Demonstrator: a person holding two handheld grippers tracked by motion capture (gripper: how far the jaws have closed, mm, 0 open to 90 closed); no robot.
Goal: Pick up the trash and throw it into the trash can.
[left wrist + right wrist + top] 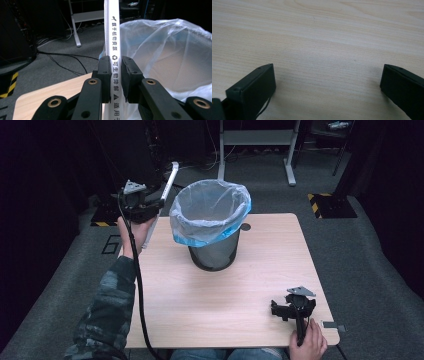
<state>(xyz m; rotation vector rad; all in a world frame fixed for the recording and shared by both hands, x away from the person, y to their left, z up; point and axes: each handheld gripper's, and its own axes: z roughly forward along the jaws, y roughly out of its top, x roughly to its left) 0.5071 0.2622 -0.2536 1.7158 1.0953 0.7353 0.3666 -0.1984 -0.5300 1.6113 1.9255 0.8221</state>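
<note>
Nearest the person, well short of the bin, the right gripper (289, 309) rests low over the pale wood-grain table (317, 37), its flat black jaws spread wide apart. Farther off, just left of the bin (212, 222), a dark cylinder lined with a thin, crinkled translucent bag, the left gripper (115, 78) pinches a long, flat white wrapped strip (113, 30) printed with black characters, standing nearly upright beside the rim.

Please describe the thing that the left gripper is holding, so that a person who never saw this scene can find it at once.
Start at the dark bin lined with a clear bag on the wooden table. Just left of its rim, the left gripper is shut on a long, thin white strip that points up and away. It alone carries black printed characters along its length.
</note>
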